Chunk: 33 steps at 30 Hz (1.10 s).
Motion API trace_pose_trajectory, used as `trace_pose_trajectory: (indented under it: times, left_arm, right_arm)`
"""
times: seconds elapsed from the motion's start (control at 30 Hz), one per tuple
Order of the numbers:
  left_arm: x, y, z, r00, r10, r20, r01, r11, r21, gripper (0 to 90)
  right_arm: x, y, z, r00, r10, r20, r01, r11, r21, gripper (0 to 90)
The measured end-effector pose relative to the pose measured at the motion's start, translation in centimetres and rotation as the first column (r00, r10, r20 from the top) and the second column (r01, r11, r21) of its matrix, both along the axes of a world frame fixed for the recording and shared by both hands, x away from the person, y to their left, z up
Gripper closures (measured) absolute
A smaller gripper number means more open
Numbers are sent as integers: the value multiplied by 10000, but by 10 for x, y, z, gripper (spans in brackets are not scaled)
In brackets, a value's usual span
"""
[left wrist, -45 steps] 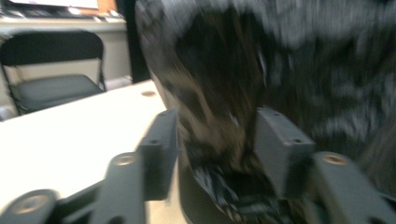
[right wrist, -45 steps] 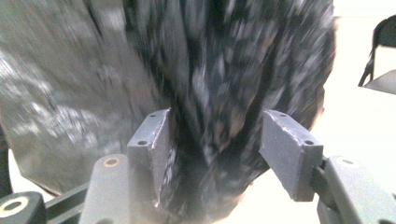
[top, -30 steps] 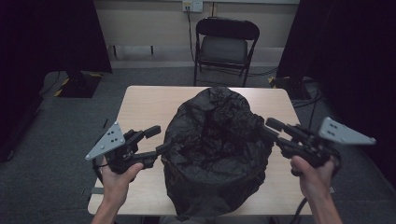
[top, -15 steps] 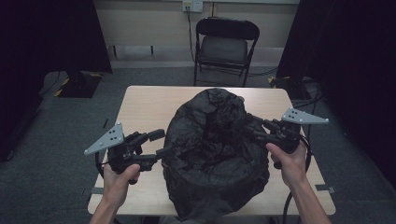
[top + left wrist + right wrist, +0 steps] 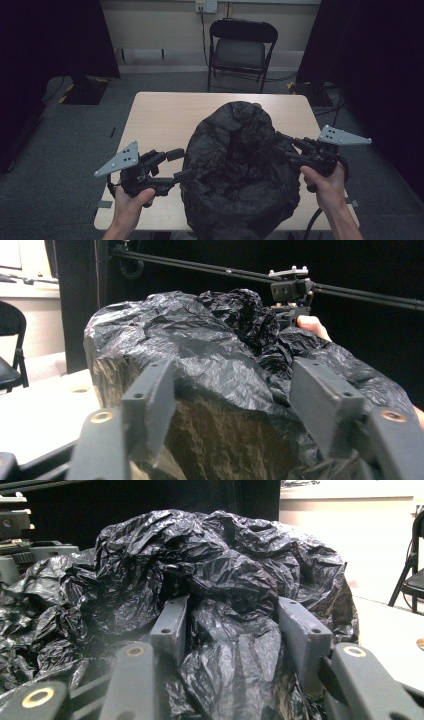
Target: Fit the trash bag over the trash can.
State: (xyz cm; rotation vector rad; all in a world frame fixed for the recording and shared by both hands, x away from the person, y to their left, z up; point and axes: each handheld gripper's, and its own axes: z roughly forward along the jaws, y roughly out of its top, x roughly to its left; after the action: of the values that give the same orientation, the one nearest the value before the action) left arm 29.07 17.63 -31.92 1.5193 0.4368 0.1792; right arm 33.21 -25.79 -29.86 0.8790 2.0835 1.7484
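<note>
- A crumpled black plastic bag (image 5: 240,170) over a bulky box-like shape sits on the near half of the desk (image 5: 160,120).
- The left gripper (image 5: 176,165) is at the bag's left side — fingers (image 5: 150,402) spread, just been closing, plastic between them, not pinched.
- The right gripper (image 5: 280,146) meets the bag's right side, fingers (image 5: 172,625) parted around a fold — whether they press it cannot be told.

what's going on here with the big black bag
A person at a table works a black plastic bag, draped over something bulky, with a gripper in each hand. The left gripper is at the bag's left side, its jaws apart and just closing, with bag between them. The right gripper is at the right side, jaws around a fold of plastic. Whether either grips is unclear.
</note>
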Motion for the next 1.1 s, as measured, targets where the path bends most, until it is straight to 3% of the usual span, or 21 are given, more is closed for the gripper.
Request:
trace_pose_trajectory:
  times: [0.07, 0.27, 0.4, 0.5, 0.53, 0.57, 0.6, 0.63, 0.73, 0.8, 0.87, 0.93, 1.07, 1.1]
  left_arm:
    - [-2, 5, -1, 9999, -107, 48, 108, 9999, -92, 514]
    - [-5, 21, -11, 9998, 140, -127, -138, 9997, 190, 535]
    - [-4, 33, -18, 9978, 608, -278, -604, 9981, 158, 466]
    - [-2, 41, -25, 9909, 1295, -358, -1280, 9909, 405, 366]
    - [-2, 41, -25, 9909, 1295, -358, -1280, 9909, 405, 341]
    - [0, 43, -28, 9874, 1552, -302, -1529, 9860, 661, 341]
    - [5, 44, -38, 9777, 2069, -367, -2005, 9707, 1326, 278]
    - [5, 44, -38, 9777, 2069, -367, -2005, 9707, 1326, 258]
    - [15, 46, -57, 9663, 2531, -464, -2374, 9464, 2190, 226]
    - [22, 47, -73, 9541, 2926, -637, -2677, 9287, 2568, 218]
    - [29, 48, -89, 9421, 3248, -831, -2875, 9102, 2982, 208]
    - [34, 48, -103, 9329, 3434, -1087, -2887, 8933, 3444, 204]
    - [44, 47, -129, 9092, 3852, -1580, -2821, 8490, 4467, 179]
    - [47, 49, -137, 8929, 4138, -1776, -2881, 8281, 4809, 185]
  right_arm:
    - [-1, -2, 0, 10000, 80, 15, -80, 9999, 70, 461]
    - [-4, -3, 3, 9997, 21, 244, -25, 9999, 155, 344]
    - [-9, -5, 10, 9984, 54, 562, -74, 9993, 358, 286]
    - [-14, -7, 17, 9964, 24, 842, -57, 9992, 388, 218]
    - [-14, -7, 17, 9964, 24, 842, -57, 9992, 388, 218]
    - [-16, -8, 19, 9956, 7, 939, -41, 9994, 357, 201]
    - [-17, -9, 24, 9940, 77, 1095, -108, 9995, 281, 189]
    - [-17, -9, 24, 9940, 77, 1095, -108, 9995, 281, 189]
    - [-17, -9, 31, 9923, 65, 1234, -101, 9996, 281, 215]
    - [-16, -8, 34, 9904, 29, 1383, -71, 9995, 299, 269]
    - [-16, -5, 39, 9858, 294, 1652, -343, 9990, 270, 400]
    - [-15, -4, 41, 9844, 413, 1710, -450, 9988, 175, 435]
    - [-15, 5, 49, 9783, 772, 1924, -764, 9970, -114, 505]
    - [-15, 7, 51, 9768, 852, 1967, -840, 9964, -147, 517]
